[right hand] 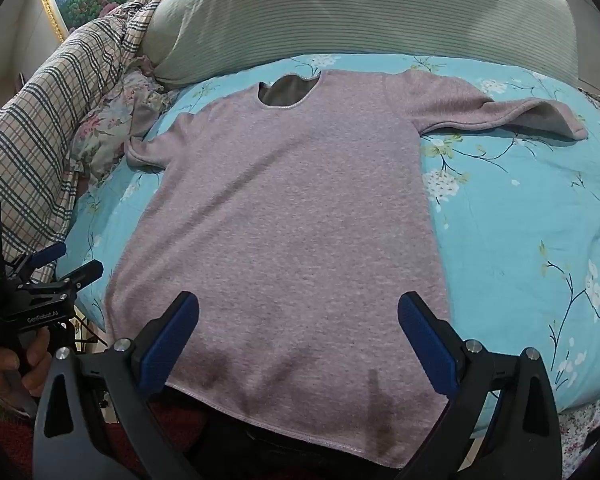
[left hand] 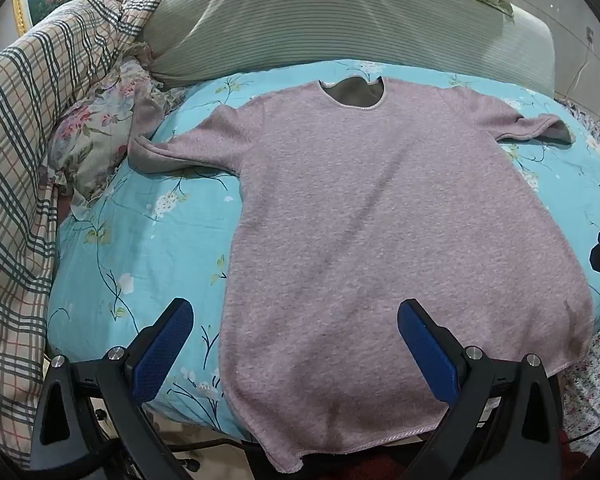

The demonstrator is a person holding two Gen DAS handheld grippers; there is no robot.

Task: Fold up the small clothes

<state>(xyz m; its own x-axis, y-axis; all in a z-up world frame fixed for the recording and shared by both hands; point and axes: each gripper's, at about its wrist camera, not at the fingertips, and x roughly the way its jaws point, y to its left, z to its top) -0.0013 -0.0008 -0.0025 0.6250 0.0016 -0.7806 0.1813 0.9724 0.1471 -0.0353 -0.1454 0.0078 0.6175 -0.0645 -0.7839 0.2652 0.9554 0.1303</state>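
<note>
Pink knit top (left hand: 364, 220) lies flat mid-frame on the floral sheet (left hand: 140, 248), hem overhanging at bottom. Left gripper (left hand: 296, 344) and right gripper (right hand: 298, 340) both spread, empty. Risk: hem pull drags the whole top; sleeve (right hand: 500, 116) looks rumpled, may bunch

A bed (left hand: 140, 248) under a turquoise floral sheet carries a pink shirt (left hand: 380, 220) spread flat, a green striped pillow (left hand: 340, 20), a floral pillow (left hand: 96, 136) and a plaid quilt (left hand: 20, 160).
</note>
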